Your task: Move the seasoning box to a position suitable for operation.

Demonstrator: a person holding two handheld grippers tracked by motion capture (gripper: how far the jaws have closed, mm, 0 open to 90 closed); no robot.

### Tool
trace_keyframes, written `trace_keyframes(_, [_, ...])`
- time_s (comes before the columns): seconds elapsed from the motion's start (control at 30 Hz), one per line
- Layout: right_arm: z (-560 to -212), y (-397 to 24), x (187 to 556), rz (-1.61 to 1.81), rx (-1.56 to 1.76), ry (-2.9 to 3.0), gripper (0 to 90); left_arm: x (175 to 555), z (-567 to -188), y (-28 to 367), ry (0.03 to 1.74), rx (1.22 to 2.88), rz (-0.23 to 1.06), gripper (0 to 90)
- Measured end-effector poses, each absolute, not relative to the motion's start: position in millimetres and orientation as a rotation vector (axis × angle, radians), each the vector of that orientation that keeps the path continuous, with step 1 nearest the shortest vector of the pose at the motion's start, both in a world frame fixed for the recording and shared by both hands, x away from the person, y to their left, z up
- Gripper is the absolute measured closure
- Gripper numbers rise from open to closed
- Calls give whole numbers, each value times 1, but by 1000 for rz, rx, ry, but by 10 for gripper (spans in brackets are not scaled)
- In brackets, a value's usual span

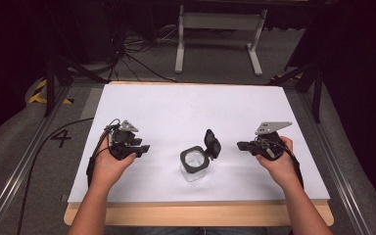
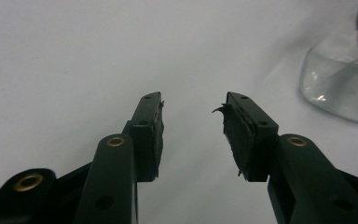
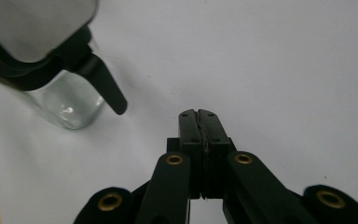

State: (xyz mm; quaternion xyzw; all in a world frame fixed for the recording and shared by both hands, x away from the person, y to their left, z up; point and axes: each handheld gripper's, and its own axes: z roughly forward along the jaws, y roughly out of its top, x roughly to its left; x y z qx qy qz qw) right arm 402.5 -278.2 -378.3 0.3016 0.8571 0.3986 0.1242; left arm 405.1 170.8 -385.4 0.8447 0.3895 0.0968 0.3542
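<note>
White board (image 1: pixel 186 107) lies flat on wooden desk (image 1: pixel 200 214); wood edge shows along near side. Grey floor (image 1: pixel 215 73) behind desk. White metal stand (image 1: pixel 220 29) on floor at back, two legs. Black cables (image 1: pixel 132 54) curl on floor, back left. Yellow-black tape (image 1: pixel 41 93) at left. Number 4 (image 1: pixel 61 138) marked on floor left of desk. Metal rails (image 1: pixel 342 171) run along both sides.

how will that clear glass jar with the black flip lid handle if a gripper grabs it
The clear glass jar with the open black hinged lid looks rigid, smooth, probably slippery and breakable. Standing upright on the white table, it seems stable, though its raised lid may swing.
</note>
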Motion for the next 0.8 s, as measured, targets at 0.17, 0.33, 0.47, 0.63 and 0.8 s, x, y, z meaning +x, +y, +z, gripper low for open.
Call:
trace_keyframes(0.17, [-378,-270,395,1235,762,2589,900,402,-378,169,972,2150,207,558])
trace_keyframes(0.33, [-380,-243,384,1298,600,2683,900,400,-373,167,940,2130,168,543])
trace_keyframes(0.47, [-384,-225,376,1296,507,2740,900,397,-369,164,922,2126,174,543])
trace_keyframes(0.63, [-391,-204,370,1280,445,2789,900,394,-367,163,910,2126,170,547])
trace_keyframes(0.8, [-396,-196,369,1254,437,2808,900,394,-367,162,905,2126,162,552])
